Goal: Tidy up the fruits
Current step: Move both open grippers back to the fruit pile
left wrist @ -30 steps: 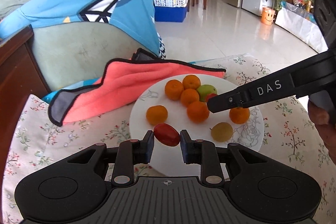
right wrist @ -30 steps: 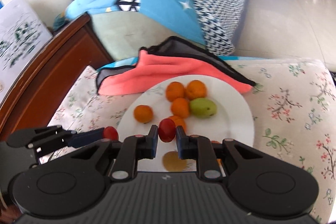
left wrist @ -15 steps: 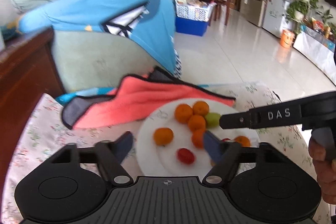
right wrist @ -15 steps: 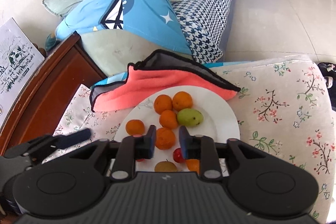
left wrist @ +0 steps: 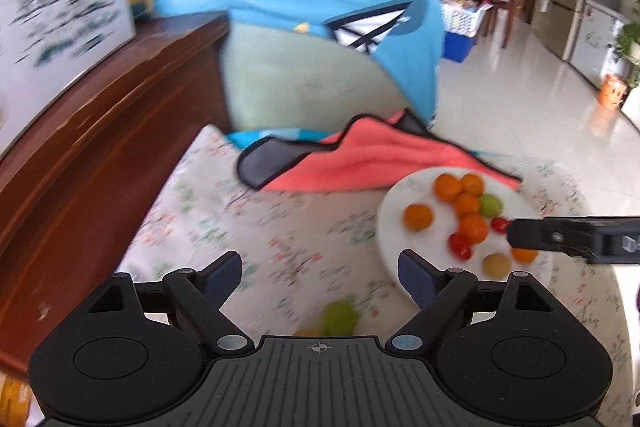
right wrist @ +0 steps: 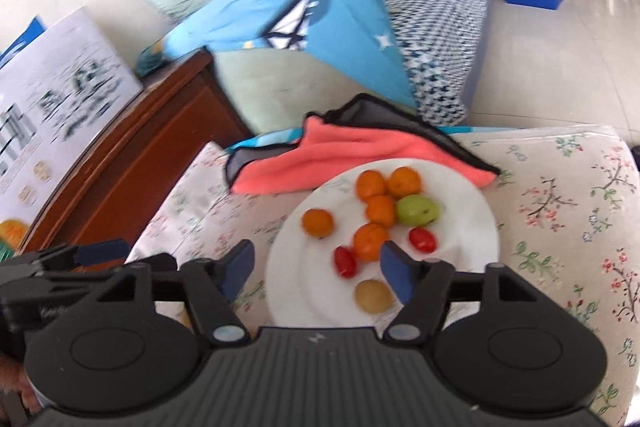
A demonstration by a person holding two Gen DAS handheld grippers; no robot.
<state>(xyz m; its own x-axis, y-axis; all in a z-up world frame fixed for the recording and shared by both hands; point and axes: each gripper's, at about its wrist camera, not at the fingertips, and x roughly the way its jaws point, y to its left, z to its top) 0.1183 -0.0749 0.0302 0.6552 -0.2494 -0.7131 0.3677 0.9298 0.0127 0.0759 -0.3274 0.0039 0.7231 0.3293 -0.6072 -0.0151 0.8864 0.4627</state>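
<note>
Left tool: jaws wide, they have just been opening, nothing between the pads. Through the gap only the floral cloth of the tabletop shows. A green fruit and a bit of a yellow one lie on the cloth low in the frame, just above the tool body, blurred.

Right tool: jaws fairly wide, also just been opening, empty. It hangs over the near edge of the white plate, pads not touching any fruit.

Plate sits centre frame in the right wrist view, right of centre in the left wrist view. On it:
- pair of oranges at the far side, touching each other
- third orange just below them, touching the green fruit on the plate to its right
- lone orange left, apart from the rest
- fifth orange in the middle, between two red tomatoes: one lower left, one to the right
- yellowish-brown fruit nearest the camera, beside the right tool's right pad

In the left wrist view the right tool's finger reaches in from the right edge, tip over the plate near a tomato; another orange shows just under it.

Pink towel with dark trim lies at the plate's far rim. Blue cushion behind it, wooden furniture left. Both views motion-blurred.
</note>
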